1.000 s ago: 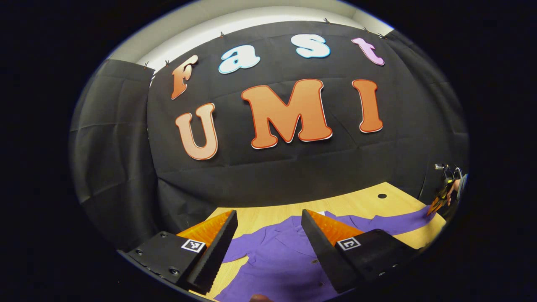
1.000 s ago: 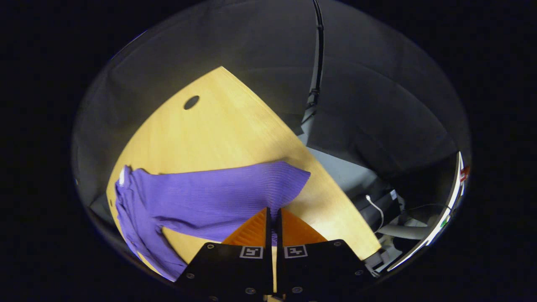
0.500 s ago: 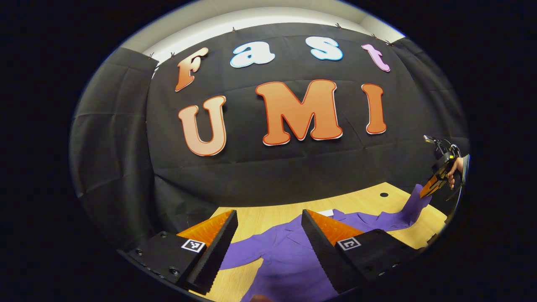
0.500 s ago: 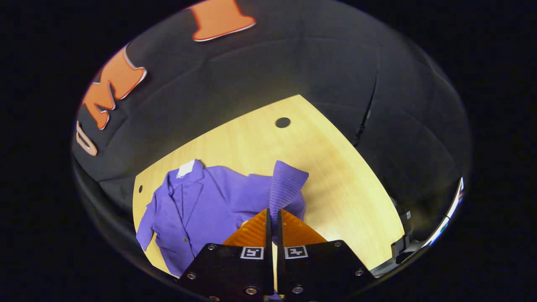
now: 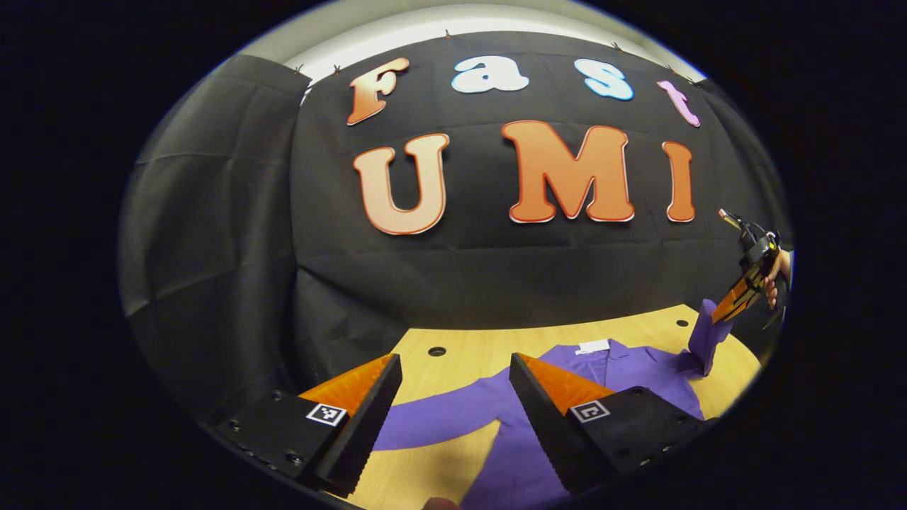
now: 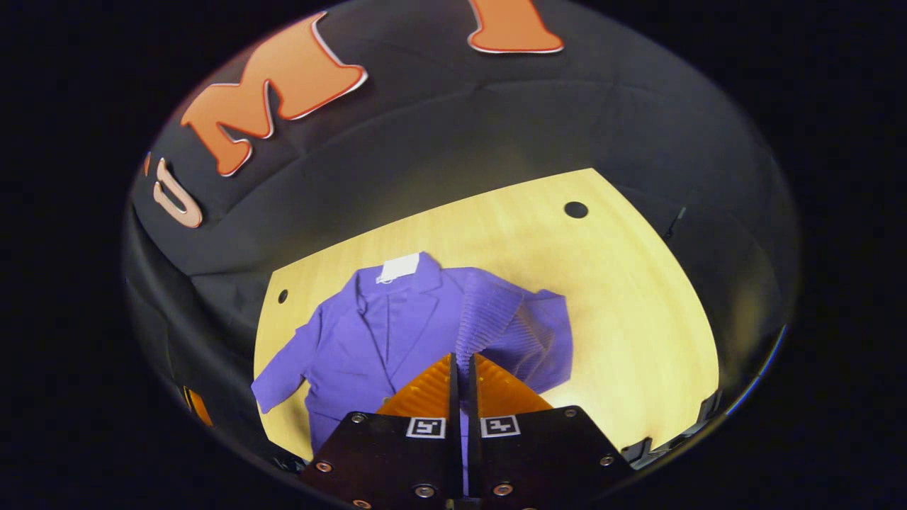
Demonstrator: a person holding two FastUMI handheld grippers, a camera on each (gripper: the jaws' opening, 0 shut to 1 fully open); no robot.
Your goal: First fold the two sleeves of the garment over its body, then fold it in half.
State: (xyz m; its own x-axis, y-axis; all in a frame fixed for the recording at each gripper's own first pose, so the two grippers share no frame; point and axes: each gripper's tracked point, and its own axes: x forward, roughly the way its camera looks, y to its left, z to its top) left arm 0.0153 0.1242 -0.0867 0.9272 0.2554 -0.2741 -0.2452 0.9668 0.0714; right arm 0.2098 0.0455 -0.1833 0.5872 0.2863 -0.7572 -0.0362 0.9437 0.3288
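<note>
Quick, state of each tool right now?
Left tool: open, holding nothing, above the purple garment.
Right tool: shut on the garment's sleeve, lifted off the table.

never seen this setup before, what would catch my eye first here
The purple garment spread on the light wooden table, its white neck tag toward the booth wall. Then the right gripper, shut on one sleeve and holding it up over the body, while the left gripper hangs open above the other sleeve.
</note>
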